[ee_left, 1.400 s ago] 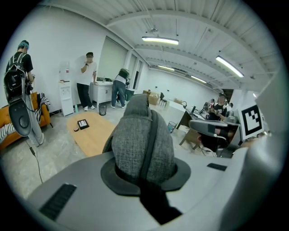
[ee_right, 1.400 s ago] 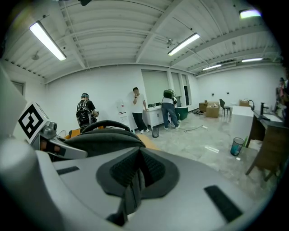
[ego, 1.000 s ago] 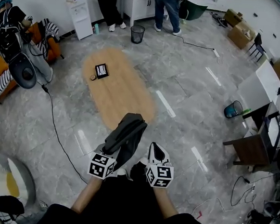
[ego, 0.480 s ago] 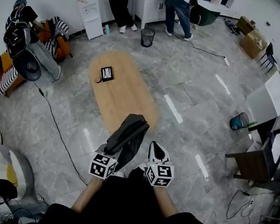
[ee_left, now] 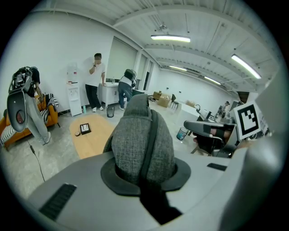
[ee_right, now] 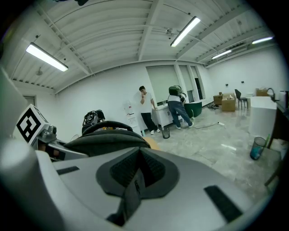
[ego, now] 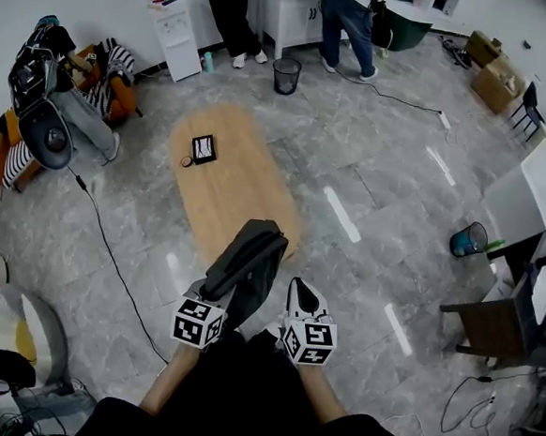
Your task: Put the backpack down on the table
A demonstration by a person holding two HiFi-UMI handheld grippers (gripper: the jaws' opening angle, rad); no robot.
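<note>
A grey backpack (ego: 246, 265) hangs in front of me over the floor, its far end near the near end of the oval wooden table (ego: 233, 190). My left gripper (ego: 223, 299) is shut on the backpack's near end; in the left gripper view the grey fabric (ee_left: 142, 144) fills the space between the jaws of the left gripper (ee_left: 144, 182). My right gripper (ego: 301, 294) stays just right of the backpack, apart from it. In the right gripper view the right gripper (ee_right: 137, 176) has its jaws together with nothing held, and the backpack (ee_right: 106, 135) shows at the left.
A small black-and-white box (ego: 202, 147) and a small round thing (ego: 185, 161) lie at the table's far end. A cable (ego: 111, 247) runs over the floor at the left. A black bin (ego: 286, 74) and standing people (ego: 350, 16) are at the back; a blue bucket (ego: 467, 239) and a dark chair (ego: 491, 319) at the right.
Both grippers and the backpack have come slightly closer to the table. The left gripper's hold on the backpack is unchanged.
</note>
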